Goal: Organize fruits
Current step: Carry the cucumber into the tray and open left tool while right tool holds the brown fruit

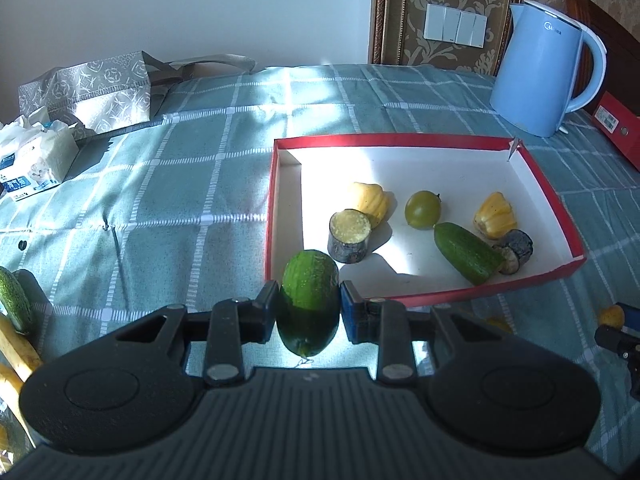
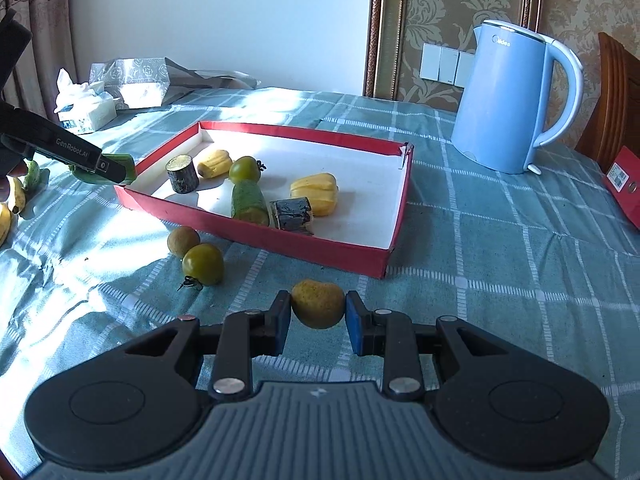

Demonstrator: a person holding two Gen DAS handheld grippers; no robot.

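1. Cucumber piece is sitting clamped crosswise between the fingers of your left gripper, and you are holding it just short of the near-left corner of the red tray.
2. You are gripping a small yellow-brown fruit in your right gripper, its blue pads pressing both sides, in front of the tray's near wall at about 6 o'clock from the tray.
3. You are looking at six pieces already lying in the tray: two yellow ridged fruits, one green tomato, one cucumber half and two dark-skinned cut chunks.
4. You are leaving two round fruits on the cloth outside the tray at about 7 o'clock from it: a brownish one and a green tomato, the two touching or nearly so.
5. You are also leaving bananas and another green piece at the far left, around 9 o'clock, well apart from the tray.
6. You are, by my judgement, past the halfway mark: two pieces are in hand waiting to go in, and at least those loose ones are waiting after them.
7. You are working beside a blue kettle at about 1 o'clock from the tray; it is standing clear of both paths.
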